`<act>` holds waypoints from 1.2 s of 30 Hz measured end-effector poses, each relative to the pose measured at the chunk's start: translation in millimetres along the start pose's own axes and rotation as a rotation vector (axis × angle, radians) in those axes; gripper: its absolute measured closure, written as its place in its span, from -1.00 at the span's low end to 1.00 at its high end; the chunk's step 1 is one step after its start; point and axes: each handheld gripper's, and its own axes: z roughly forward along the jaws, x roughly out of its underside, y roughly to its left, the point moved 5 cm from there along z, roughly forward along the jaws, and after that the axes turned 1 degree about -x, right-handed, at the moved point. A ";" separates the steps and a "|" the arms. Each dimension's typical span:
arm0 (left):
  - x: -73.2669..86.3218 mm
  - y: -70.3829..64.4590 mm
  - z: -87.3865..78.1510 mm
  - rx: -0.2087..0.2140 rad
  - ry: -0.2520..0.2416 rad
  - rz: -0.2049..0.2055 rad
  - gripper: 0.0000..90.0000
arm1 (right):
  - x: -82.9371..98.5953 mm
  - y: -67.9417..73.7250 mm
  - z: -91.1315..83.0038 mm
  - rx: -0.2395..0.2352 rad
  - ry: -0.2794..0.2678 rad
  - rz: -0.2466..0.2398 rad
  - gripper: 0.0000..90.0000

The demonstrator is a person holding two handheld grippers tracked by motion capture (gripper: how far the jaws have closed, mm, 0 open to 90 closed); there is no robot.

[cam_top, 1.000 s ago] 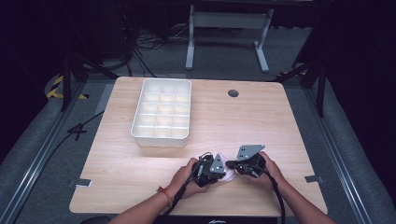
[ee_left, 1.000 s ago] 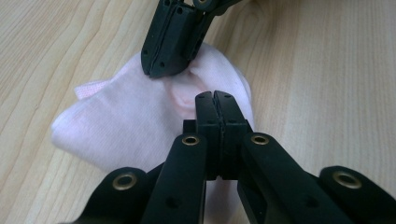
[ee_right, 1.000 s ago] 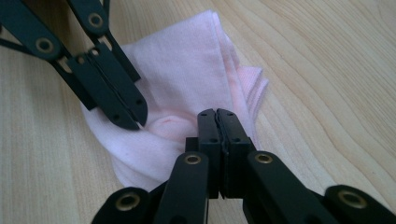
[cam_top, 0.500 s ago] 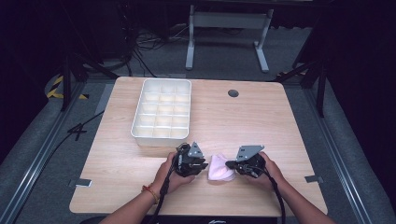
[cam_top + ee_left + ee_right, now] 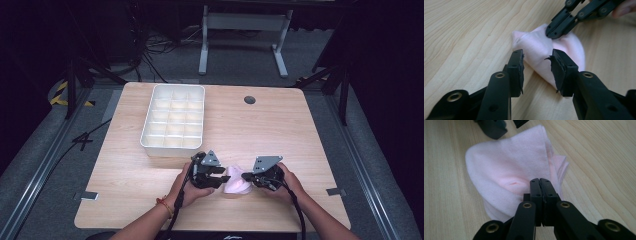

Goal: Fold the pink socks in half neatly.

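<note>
A folded pink cloth [image 5: 236,185] [image 5: 534,45] [image 5: 506,157] lies on the wooden table near its front edge, between the two grippers. My left gripper [image 5: 225,176] [image 5: 536,62] stands open just left of it, its jaws either side of the cloth's near edge without touching. From the right, my right gripper [image 5: 245,177] [image 5: 540,182] is shut on the cloth's top layer, which puckers beside the jaw tips. The left gripper view shows the right gripper's tip [image 5: 552,33] on the cloth's far side. The left gripper's fingers [image 5: 492,128] show at the top of the right gripper view.
A white tray [image 5: 150,142] divided into several compartments stands at the back left of the table. A round cable hole [image 5: 249,100] sits at the back, right of the middle. Dark floor, cables and a metal stand lie beyond the table.
The left gripper drew back to the left off the cloth, uncovering it, then eased slightly toward it again. The right gripper stayed at the cloth.
</note>
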 end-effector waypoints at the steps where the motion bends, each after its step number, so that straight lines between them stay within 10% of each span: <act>1: 1.1 -1.7 1.7 0.016 0.010 -0.001 0.32 | 0.0 0.0 0.0 0.000 0.000 0.000 0.99; 9: 9.2 1.6 19.3 -0.033 0.072 -0.021 0.21 | -0.1 0.7 0.2 0.008 0.002 -0.004 0.99; 18: 6.5 -1.7 21.6 0.001 0.060 -0.011 0.81 | -0.4 2.0 0.3 0.012 0.003 -0.017 0.99; 36: 1.2 -3.3 15.8 -0.030 0.038 0.003 0.80 | -18.3 11.4 6.6 0.020 -0.056 -0.014 0.99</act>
